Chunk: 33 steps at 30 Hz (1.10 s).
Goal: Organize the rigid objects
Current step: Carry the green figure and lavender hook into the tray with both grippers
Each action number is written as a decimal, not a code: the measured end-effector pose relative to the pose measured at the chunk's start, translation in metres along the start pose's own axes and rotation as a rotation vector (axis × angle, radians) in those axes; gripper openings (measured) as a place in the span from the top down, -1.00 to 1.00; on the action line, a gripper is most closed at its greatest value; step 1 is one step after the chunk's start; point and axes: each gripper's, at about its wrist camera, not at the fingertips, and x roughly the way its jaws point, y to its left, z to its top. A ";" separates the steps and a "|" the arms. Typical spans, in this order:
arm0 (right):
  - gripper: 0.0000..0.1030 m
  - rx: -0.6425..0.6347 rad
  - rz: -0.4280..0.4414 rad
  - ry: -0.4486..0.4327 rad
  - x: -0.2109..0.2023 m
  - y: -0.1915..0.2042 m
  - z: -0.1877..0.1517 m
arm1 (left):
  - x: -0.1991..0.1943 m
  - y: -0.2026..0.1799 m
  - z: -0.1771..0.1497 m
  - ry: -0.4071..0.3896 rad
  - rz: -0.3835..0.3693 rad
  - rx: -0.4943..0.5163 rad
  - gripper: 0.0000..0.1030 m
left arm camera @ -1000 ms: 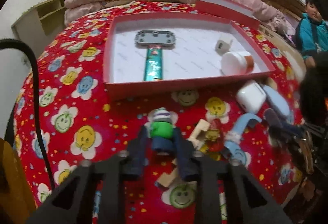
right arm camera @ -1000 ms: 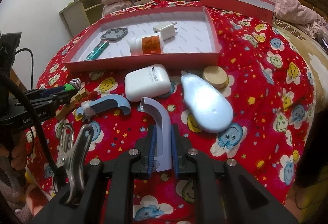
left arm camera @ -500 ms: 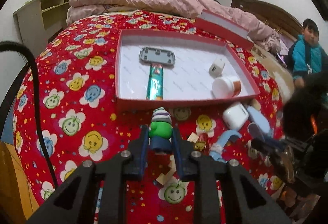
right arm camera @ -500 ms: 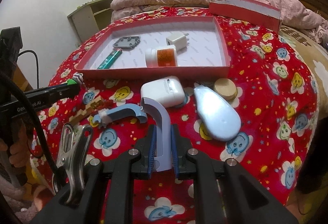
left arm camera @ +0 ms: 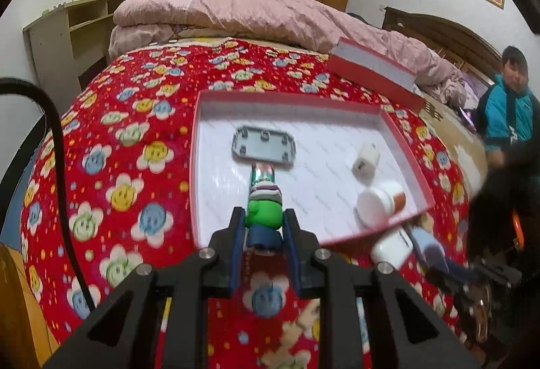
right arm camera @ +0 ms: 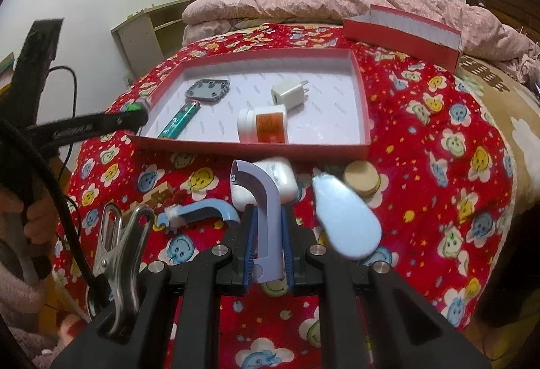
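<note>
My left tongs (left arm camera: 264, 235) are clamped on the little green figure (left arm camera: 264, 217), which sits right between the tips, lifted over the near edge of the red tray (left arm camera: 199, 166). My right tongs (right arm camera: 268, 247) are squeezing the lilac curved handle (right arm camera: 266, 200), raised off the bed's blanket (right arm camera: 438, 166). Just past them are the white case (right arm camera: 280, 176) and pale blue oval thing (right arm camera: 347, 220). Further ahead in the tray lie the green tube (right arm camera: 179, 121), grey plate (right arm camera: 207, 90), jar (right arm camera: 263, 126) and charger (right arm camera: 290, 95). My worry: the figure is top-heavy, so dropping it could tip it onto the tube.
</note>
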 end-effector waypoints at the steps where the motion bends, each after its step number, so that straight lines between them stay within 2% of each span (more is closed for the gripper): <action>1: 0.70 0.000 -0.002 0.000 0.000 0.000 0.001 | 0.002 0.000 0.004 -0.001 -0.001 0.000 0.55; 8: 0.70 0.000 -0.002 -0.008 0.001 -0.004 0.012 | 0.024 0.000 0.019 -0.010 0.025 -0.001 0.55; 12: 0.70 -0.006 -0.007 -0.019 0.000 -0.004 0.017 | 0.044 0.005 0.023 0.014 0.071 -0.013 0.55; 18: 0.70 -0.010 -0.014 -0.018 0.004 -0.006 0.023 | 0.059 0.017 0.020 0.037 0.092 -0.053 0.54; 22: 0.70 -0.002 -0.013 -0.013 0.009 -0.010 0.032 | 0.063 0.013 0.022 0.055 0.145 -0.008 0.52; 29: 0.70 0.005 -0.027 -0.048 0.018 -0.019 0.064 | 0.066 0.012 0.019 0.070 0.224 -0.005 0.52; 33: 0.70 0.012 -0.041 -0.055 0.035 -0.028 0.091 | 0.066 0.017 0.019 0.083 0.236 -0.021 0.52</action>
